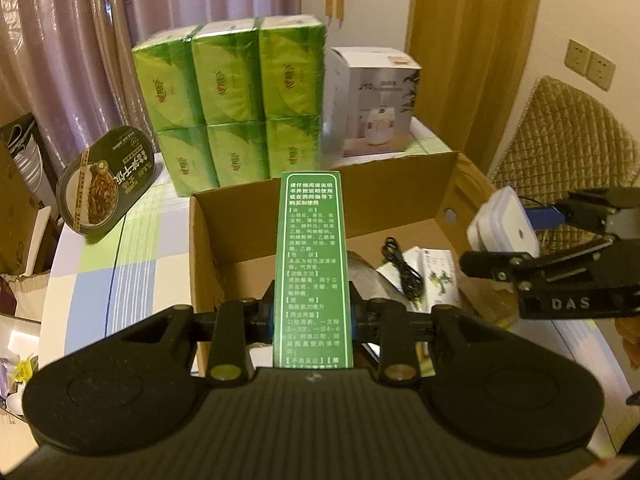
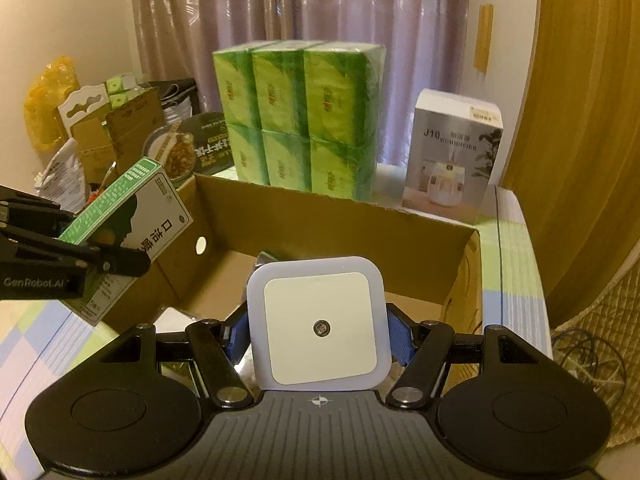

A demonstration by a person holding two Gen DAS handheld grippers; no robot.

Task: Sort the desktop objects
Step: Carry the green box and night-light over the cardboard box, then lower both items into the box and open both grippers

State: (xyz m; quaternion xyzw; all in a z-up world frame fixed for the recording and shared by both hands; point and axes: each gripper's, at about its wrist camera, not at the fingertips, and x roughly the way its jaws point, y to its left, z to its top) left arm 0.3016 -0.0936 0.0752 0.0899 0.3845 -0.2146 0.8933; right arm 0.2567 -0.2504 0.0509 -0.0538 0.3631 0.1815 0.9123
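Two tools gripping | left: green medicine box | right: white nightlight (beside "J10 HUMIDIFIER" box)

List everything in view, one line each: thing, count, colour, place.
Slim medicine carton: one, green, clamped in left gripper.
Square plastic night light: one, white, clamped in right gripper.
Open cardboard box: one, brown, on table.
Coiled cable: one, black, inside box.
Tissue packs: six visible, green, stacked behind box.
Humidifier box: one, white, right of tissues.
Oval noodle meal tray: one, dark, leaning left of tissues.
Left gripper: black.
Right gripper: black.
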